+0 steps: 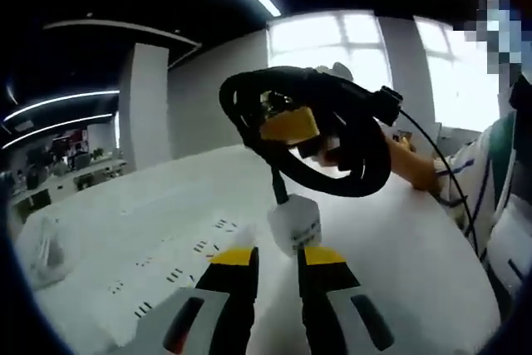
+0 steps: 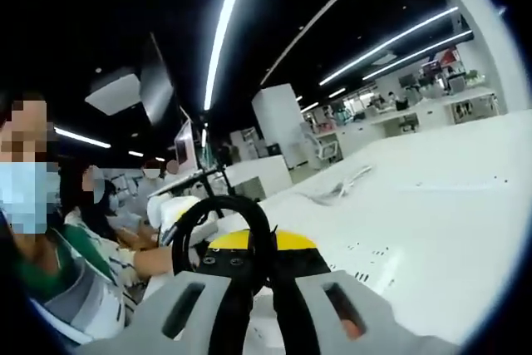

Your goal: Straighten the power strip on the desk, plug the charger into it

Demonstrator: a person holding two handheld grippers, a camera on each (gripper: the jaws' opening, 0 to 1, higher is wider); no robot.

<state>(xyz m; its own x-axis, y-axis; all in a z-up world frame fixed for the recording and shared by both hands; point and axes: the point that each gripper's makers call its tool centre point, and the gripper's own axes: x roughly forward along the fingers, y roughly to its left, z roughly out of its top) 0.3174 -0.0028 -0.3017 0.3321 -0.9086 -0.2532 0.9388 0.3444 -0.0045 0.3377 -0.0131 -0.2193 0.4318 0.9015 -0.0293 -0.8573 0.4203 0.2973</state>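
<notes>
Clenched on the coiled black cable (image 2: pixel 223 234), my right claw (image 2: pixel 258 276) could drop the dangling white charger (image 1: pixel 293 224) between my left claw's (image 1: pixel 274 257) parted jaws onto the power strip (image 1: pixel 179 276).

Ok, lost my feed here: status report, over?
Right claw shut on black coiled cable. White charger block dangling at left claw, grip unclear. White power strip on white desk, sockets free.

A white pillar (image 1: pixel 148 106) stands far left beyond the desk; bright windows (image 1: pixel 332 39) sit far right; ceiling light strips (image 2: pixel 224 31) run overhead.
</notes>
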